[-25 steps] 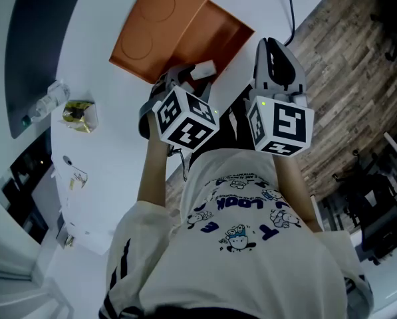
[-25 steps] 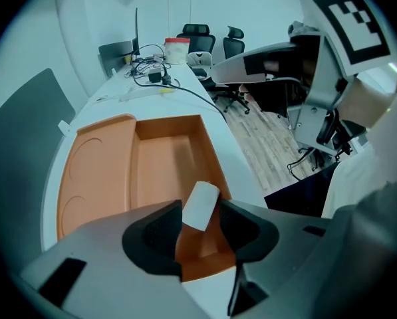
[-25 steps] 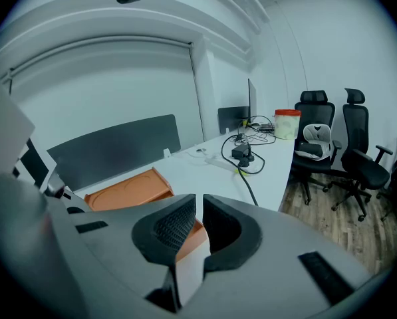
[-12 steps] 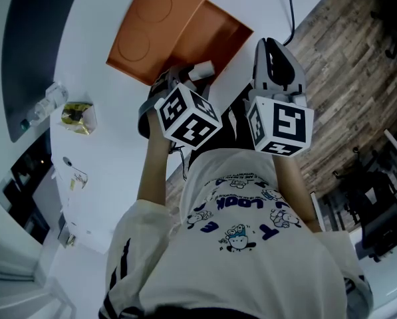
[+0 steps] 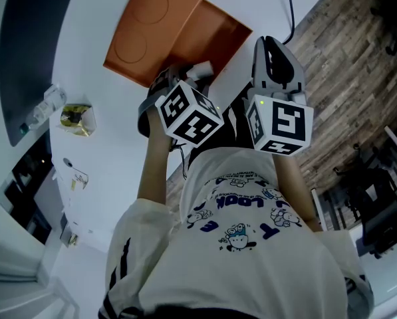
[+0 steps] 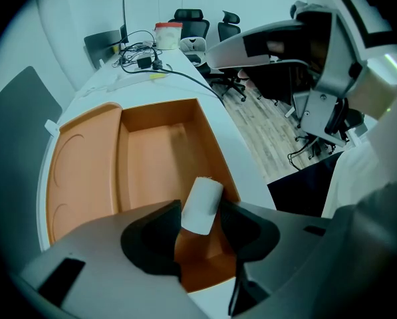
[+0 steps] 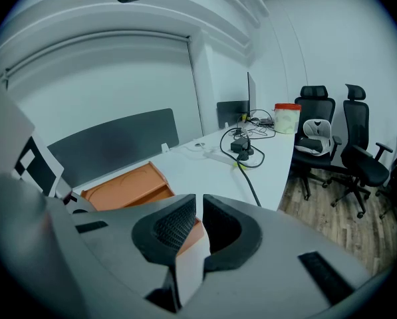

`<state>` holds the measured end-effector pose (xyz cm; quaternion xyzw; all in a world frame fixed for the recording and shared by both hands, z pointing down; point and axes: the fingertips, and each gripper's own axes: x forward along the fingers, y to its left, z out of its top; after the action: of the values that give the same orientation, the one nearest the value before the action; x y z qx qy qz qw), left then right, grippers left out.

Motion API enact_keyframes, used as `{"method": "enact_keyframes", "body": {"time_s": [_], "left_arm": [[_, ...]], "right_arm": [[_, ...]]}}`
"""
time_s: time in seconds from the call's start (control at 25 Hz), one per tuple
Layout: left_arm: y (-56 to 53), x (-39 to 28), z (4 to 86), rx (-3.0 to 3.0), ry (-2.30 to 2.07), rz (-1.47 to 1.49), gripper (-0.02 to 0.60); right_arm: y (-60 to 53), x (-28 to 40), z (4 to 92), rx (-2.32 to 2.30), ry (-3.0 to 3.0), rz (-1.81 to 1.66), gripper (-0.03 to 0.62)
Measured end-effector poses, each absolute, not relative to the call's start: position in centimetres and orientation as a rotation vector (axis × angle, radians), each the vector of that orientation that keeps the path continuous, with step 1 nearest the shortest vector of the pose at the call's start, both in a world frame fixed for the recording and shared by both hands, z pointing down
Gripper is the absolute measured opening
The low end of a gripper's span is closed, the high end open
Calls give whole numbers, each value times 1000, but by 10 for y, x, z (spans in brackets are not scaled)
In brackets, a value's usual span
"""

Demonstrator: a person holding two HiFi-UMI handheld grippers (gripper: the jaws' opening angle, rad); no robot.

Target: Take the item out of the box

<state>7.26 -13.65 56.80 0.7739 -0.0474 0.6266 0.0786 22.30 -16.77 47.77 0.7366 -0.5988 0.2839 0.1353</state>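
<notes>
An open orange box (image 5: 208, 35) with its lid (image 5: 145, 32) folded back lies on the white table. My left gripper (image 5: 188, 77) hovers over the box's near end. It is shut on a small white roll (image 6: 201, 205), which tilts between the pads (image 6: 151, 234) above the box floor (image 6: 158, 158). The same white roll (image 5: 199, 69) shows just beyond the marker cube in the head view. My right gripper (image 5: 272, 45) hangs to the right of the box, off the table edge. In the right gripper view the right gripper (image 7: 199, 221) has its jaws shut with nothing between them, and the box (image 7: 125, 185) lies beyond.
A plastic bottle (image 5: 48, 102) and a yellow packet (image 5: 77, 117) lie at the table's left. A dark panel (image 5: 25, 45) stands behind them. A black cable (image 5: 290, 12) runs over the table edge. Office chairs (image 7: 331, 145) stand on the wooden floor (image 5: 344, 78) to the right.
My left gripper has turned a little and edged up with the white roll in it. The right gripper has stayed where it was.
</notes>
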Motion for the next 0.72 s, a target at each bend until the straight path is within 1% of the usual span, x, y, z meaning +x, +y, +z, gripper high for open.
{"method": "enact_keyframes", "body": {"time_s": [0.72], "left_arm": [[-137, 70, 579, 2297, -90, 2031, 196]], "right_arm": [[-167, 225, 488, 2111, -1727, 860, 49]]}}
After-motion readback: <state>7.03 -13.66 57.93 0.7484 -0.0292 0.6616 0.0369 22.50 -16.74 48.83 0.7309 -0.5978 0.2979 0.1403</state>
